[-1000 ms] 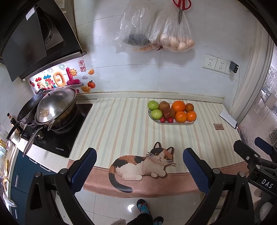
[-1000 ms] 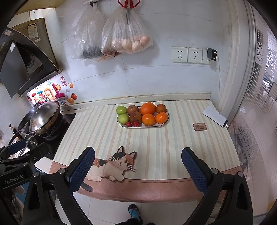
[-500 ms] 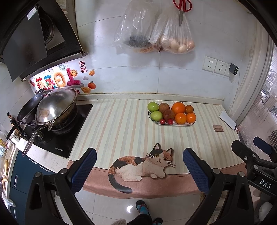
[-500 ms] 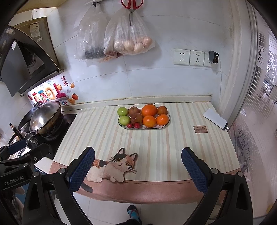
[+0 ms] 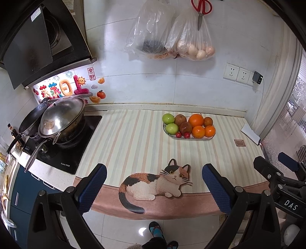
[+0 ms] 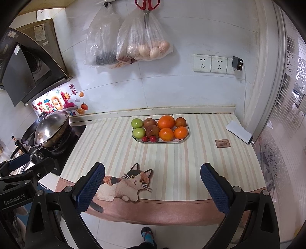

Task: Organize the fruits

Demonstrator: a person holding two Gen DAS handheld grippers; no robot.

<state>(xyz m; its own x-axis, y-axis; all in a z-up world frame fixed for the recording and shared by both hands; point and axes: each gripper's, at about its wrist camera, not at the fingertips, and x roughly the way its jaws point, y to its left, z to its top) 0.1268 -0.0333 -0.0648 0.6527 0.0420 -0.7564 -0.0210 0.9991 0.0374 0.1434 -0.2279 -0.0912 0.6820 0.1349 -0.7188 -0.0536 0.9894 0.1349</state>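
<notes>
Fruit plate: sat at 12 o'clock on striped surface, far from both tools; held green apples, oranges, small red fruits. Left tool: fingers wide apart, empty. Right tool: likewise. Wok: 9 o'clock.

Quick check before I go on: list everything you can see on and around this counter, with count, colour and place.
plate: 1, white, oval, back centre of the striped mat.
green apples: 2, plate's left end.
brown fruits: 3, middle and far right of the plate.
oranges: 3, plate's right half.
cherries: 2, red, plate's front edge.
striped mat: 1, pastel, with cat picture, covers the counter.
wok with lid: 1, steel, on the stove at left.
plastic bags: 2, clear, hung on the wall.
scissors: 1, red handles, above the bags.
sockets: 3, white, on the wall.
left gripper: open, empty.
right gripper: open, empty.
</notes>
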